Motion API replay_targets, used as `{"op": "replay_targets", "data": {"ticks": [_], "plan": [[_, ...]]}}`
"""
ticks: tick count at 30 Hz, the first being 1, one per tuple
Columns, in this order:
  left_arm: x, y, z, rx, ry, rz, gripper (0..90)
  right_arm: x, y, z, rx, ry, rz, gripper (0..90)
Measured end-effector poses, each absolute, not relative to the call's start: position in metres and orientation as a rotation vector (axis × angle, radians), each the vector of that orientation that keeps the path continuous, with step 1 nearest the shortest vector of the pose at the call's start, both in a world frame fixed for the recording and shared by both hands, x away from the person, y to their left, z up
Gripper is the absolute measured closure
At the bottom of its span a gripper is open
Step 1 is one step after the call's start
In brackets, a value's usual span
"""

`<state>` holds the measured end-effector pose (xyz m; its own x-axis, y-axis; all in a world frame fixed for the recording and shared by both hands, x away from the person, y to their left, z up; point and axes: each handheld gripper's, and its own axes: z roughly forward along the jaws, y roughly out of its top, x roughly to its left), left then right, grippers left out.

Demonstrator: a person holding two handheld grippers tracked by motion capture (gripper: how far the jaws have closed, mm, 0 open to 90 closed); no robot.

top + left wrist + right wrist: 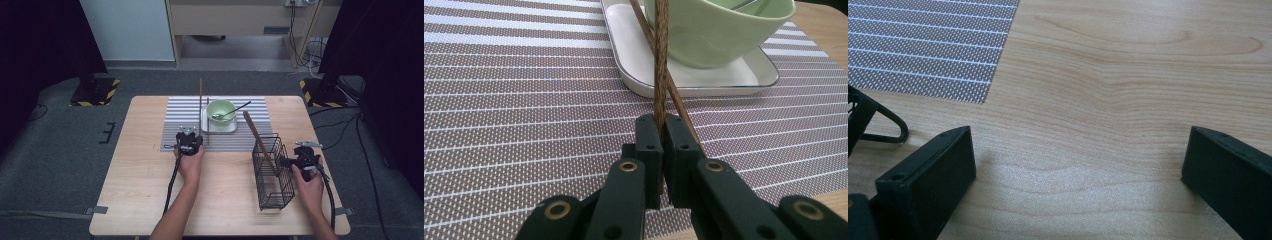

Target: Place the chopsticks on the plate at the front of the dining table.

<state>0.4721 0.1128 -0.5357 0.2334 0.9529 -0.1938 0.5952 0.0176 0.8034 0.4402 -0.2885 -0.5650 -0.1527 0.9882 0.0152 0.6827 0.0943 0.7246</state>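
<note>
Jaws of left gripper [663, 135] clamp one chopstick [661, 60].

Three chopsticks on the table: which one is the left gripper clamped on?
The upright chopstick pinched in the left gripper, crossing in front of the green bowl. Another lies on the mat; a third leans in the wire basket.

Your light wooden counter [140, 190], a grey-and-white striped woven placemat [177, 117] lying at its far middle, your black wire basket [272, 172] standing right of it, near the edge
</note>
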Motion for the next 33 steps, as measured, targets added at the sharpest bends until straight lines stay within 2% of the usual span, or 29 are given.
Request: {"op": "replay_targets", "data": {"ticks": [33], "plan": [[0.4706, 0.1177, -0.5324, 1.664, 1.465, 0.567, 85.7, 0.4402, -0.2885, -0.565, 1.634, 1.893, 0.827, 1.0]]}}
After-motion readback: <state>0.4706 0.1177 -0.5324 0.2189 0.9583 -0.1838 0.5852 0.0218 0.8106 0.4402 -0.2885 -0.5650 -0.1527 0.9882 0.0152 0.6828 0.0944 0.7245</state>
